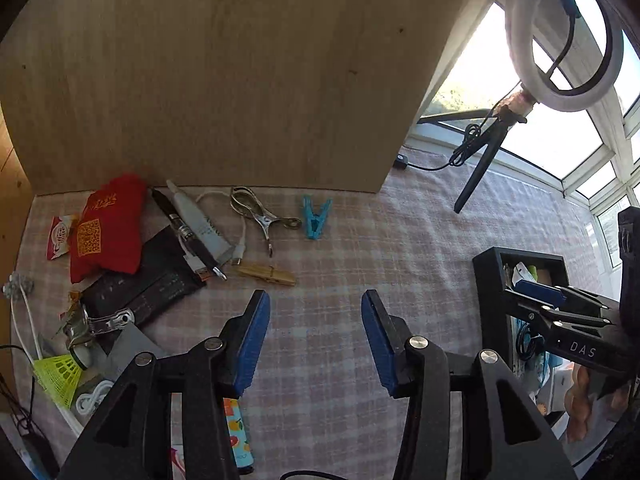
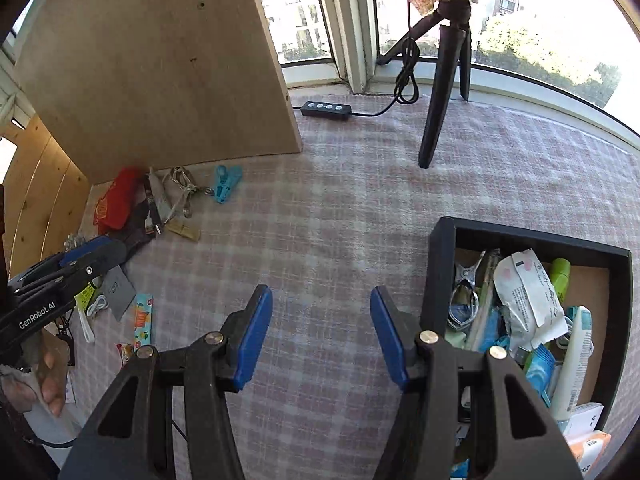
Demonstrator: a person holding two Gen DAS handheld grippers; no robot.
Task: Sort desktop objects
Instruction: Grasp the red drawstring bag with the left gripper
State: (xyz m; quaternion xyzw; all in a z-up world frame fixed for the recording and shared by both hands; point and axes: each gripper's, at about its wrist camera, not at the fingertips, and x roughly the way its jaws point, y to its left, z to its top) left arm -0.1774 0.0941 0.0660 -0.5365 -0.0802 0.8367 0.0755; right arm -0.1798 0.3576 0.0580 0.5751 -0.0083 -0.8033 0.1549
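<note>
Pink checked cloth (image 2: 340, 216) covers the counter, with a wooden board (image 1: 208, 72) standing upright at its far edge and windows behind. Left hand-held gripper (image 1: 316, 340): blue pads apart, nothing between them, above bare cloth. Right hand-held gripper (image 2: 322, 334): pads likewise parted and empty, just left of a black box (image 2: 440, 264) (its near-left corner lies beside the right finger). Unsorted items lie in a cluster at the foot of the board: a red pouch (image 1: 108, 224), a black pen (image 1: 188, 236) crossing a white tube (image 1: 200, 224), metal tongs (image 1: 260, 212), a blue peg (image 1: 316, 216) and a wooden peg (image 1: 268, 274), the last nearest the left gripper. A dark flat packet (image 1: 140, 288) lies under the pouch and pen; a metal clip (image 1: 104, 320) and a yellow-green shuttlecock (image 1: 60, 376) lie nearer the camera, at the left edge. A patterned lighter (image 1: 238, 432) shows behind the left finger. The box holds sorted things, among them a white wrapper (image 2: 528, 292), a green tube (image 2: 560, 276) and a white bottle (image 2: 576, 360). A ring light (image 1: 560, 32) on a black tripod (image 2: 440, 80) stands by the window, its cable remote (image 2: 326, 110) resting on the cloth.
</note>
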